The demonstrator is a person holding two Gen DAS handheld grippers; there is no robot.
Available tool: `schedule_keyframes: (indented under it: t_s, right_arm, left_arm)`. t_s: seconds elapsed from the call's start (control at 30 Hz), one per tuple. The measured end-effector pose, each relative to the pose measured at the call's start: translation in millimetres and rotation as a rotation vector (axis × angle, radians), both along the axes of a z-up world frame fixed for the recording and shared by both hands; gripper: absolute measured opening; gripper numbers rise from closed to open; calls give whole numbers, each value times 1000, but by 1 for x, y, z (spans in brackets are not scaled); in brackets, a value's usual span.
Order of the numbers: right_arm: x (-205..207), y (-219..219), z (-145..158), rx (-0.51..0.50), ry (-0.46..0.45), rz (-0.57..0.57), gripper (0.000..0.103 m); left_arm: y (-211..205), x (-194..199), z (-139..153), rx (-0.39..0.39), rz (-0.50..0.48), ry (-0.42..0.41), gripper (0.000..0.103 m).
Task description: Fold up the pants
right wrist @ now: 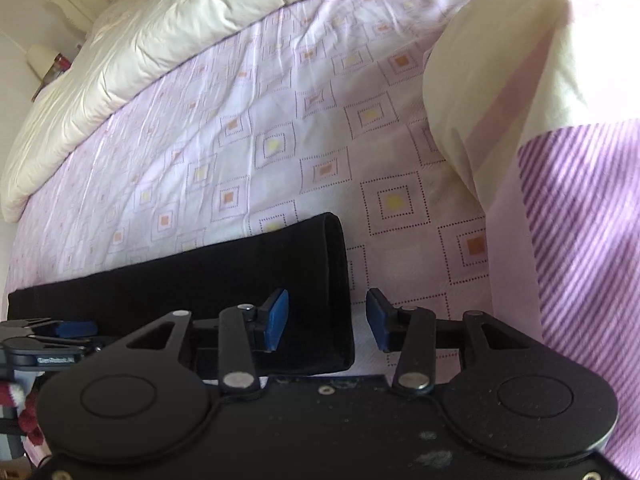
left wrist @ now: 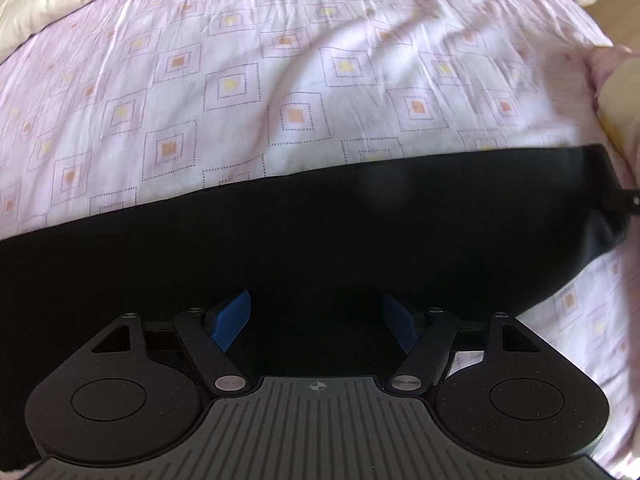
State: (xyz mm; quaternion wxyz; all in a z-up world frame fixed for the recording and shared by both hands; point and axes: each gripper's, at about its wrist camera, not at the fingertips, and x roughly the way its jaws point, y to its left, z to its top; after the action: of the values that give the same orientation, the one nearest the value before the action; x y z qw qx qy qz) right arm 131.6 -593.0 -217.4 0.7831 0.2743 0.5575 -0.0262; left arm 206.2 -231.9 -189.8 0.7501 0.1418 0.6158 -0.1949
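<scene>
Black pants (left wrist: 280, 240) lie flat as a long band across the pink patterned bedsheet (left wrist: 240, 92). My left gripper (left wrist: 316, 322) is open, its blue pads just above the pants' near part. In the right wrist view the pants' end (right wrist: 240, 280) lies left of centre. My right gripper (right wrist: 327, 320) is open and straddles that end's right edge, left pad over the black fabric, right pad over the sheet. The right gripper's tip (left wrist: 624, 200) shows at the pants' far right end in the left wrist view. The left gripper (right wrist: 60, 330) shows at the left edge of the right wrist view.
A cream duvet (right wrist: 140, 60) is bunched along the far side of the bed. A cream and purple-striped pillow (right wrist: 540, 140) lies at the right, close to the pants' end. A nightstand with small items (right wrist: 52, 68) stands at the far left.
</scene>
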Motion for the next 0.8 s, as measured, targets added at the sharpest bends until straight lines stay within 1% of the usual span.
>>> schedule_keyframes:
  t_s: [0.07, 0.1, 0.17, 0.23, 0.27, 0.3, 0.33, 0.4, 0.47, 0.5, 0.53, 0.57, 0.63, 0.7, 0.8]
  right_arm:
    - [5, -1, -11, 44, 22, 42, 48]
    - [6, -1, -14, 63, 8, 60, 53]
    - [9, -3, -18, 103, -15, 82, 58]
    - [13, -7, -22, 166, -26, 72, 58]
    - [16, -10, -26, 198, -30, 62, 58]
    - [16, -12, -28, 220, -40, 51, 58]
    - [18, -13, -31, 246, -47, 37, 58]
    - [18, -16, -35, 286, -58, 4, 57]
    - [19, -16, -35, 292, -61, -14, 56]
    - [19, -14, -34, 278, -59, -11, 50]
    - [16, -13, -31, 253, -45, -13, 24]
    - [16, -12, -31, 268, -26, -18, 16]
    - [14, -8, -21, 231, -21, -37, 16]
    - [16, 4, -3, 176, -37, -26, 16]
    - [13, 16, 33, 185, -102, -46, 16]
  left_arm:
    - [-2, 0, -2, 11, 3, 4, 73]
    - [-2, 2, -2, 5, 14, 12, 77]
    - [-5, 5, -4, -4, 28, 23, 83]
    - [-8, 5, -7, -3, 26, 26, 92]
    - [-10, 5, -8, -1, 21, 25, 94]
    - [-12, 4, -10, 2, 13, 24, 98]
    - [-14, 3, -11, 5, 11, 22, 100]
    - [-13, 2, -11, 2, 16, 22, 100]
    - [-10, 3, -10, -13, 19, 27, 100]
    - [-9, 3, -10, -19, 13, 28, 100]
    - [-7, 2, -9, -24, 5, 28, 100]
    - [-5, 1, -8, -28, -4, 27, 100]
    - [-4, -1, -7, -32, -20, 24, 100]
    - [2, -1, -6, -41, -18, 25, 100]
    - [-7, 1, -7, -35, -23, 20, 100]
